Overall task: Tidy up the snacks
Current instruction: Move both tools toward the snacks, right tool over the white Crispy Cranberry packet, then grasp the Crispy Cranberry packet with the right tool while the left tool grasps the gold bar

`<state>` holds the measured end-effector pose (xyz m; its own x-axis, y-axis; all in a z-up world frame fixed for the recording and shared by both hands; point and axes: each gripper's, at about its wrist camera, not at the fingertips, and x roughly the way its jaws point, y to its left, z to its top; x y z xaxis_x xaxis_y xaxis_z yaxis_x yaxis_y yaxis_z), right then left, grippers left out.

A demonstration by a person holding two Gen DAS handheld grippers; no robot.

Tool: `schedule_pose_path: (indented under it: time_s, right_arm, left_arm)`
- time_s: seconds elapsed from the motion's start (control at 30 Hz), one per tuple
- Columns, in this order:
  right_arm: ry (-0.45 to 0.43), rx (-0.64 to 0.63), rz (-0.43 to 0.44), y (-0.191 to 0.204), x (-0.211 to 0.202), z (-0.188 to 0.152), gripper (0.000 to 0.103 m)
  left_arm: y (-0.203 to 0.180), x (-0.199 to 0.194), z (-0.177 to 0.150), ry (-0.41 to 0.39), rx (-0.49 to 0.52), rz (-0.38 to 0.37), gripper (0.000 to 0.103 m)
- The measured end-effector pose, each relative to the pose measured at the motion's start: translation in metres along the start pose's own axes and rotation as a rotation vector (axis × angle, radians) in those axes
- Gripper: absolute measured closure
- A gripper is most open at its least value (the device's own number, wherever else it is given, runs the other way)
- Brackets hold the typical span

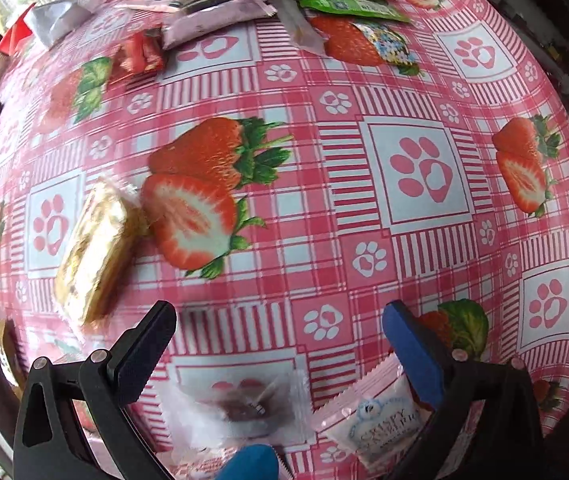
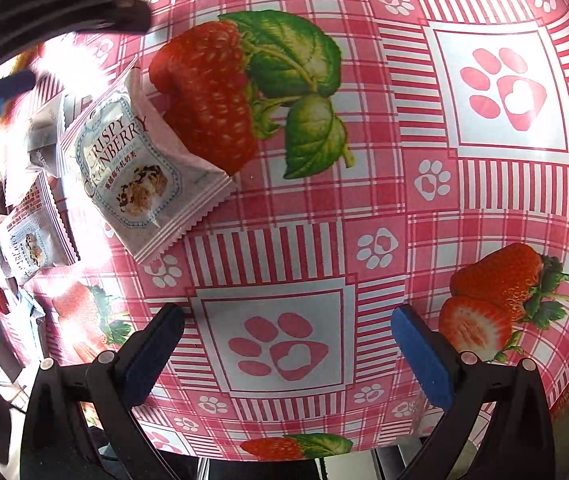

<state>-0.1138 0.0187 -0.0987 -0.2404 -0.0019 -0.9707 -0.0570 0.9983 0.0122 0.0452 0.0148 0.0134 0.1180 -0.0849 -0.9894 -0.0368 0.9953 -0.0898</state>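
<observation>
Snacks lie scattered on my strawberry tablecloth [image 1: 364, 208]: at left a golden wafer pack [image 1: 92, 252], long axis running from near-left up to far-right, then a clear-wrapped sweet [image 1: 240, 404] and a cranberry packet [image 1: 384, 420] under my left claw [image 1: 280, 332], which is spread wide and empty. My right claw [image 2: 288, 332] is likewise spread, gripping nothing, with the cranberry packet [image 2: 136, 168] tilted at far left.

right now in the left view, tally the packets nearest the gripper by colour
gold packet: 1
clear packet: 1
pink cranberry packet: 1
total: 3, not counting a cut-off packet at the left edge
</observation>
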Motion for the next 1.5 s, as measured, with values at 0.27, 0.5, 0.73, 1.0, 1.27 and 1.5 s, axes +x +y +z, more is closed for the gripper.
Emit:
schedule_pose_path:
  time_s: [0.27, 0.5, 0.73, 1.0, 1.27, 1.5]
  right_arm:
    - [0.000, -0.003, 0.001, -0.005, 0.006, 0.001, 0.000]
    - [0.040, -0.011, 0.023, -0.004, 0.003, 0.012, 0.000]
    - [-0.099, -0.185, 0.014, 0.033, -0.039, 0.040, 0.000]
    - [-0.093, -0.264, -0.024, 0.061, -0.028, 0.071, 0.000]
    - [-0.121, -0.328, -0.068, 0.083, -0.032, 0.088, 0.026]
    - [-0.115, -0.286, 0.008, 0.075, -0.049, 0.101, 0.061]
  left_arm:
    - [0.111, -0.058, -0.037, -0.082, -0.158, 0.185, 0.000]
    - [0.203, -0.046, -0.063, 0.021, -0.305, 0.333, 0.000]
    - [0.243, -0.023, -0.077, 0.051, -0.336, 0.290, 0.000]
    - [0.277, 0.014, -0.055, 0.068, -0.409, 0.098, 0.000]
    - [0.279, 0.025, -0.039, 0.103, -0.393, 0.097, 0.006]
    - [0.241, 0.009, -0.023, 0.068, -0.292, 0.108, 0.079]
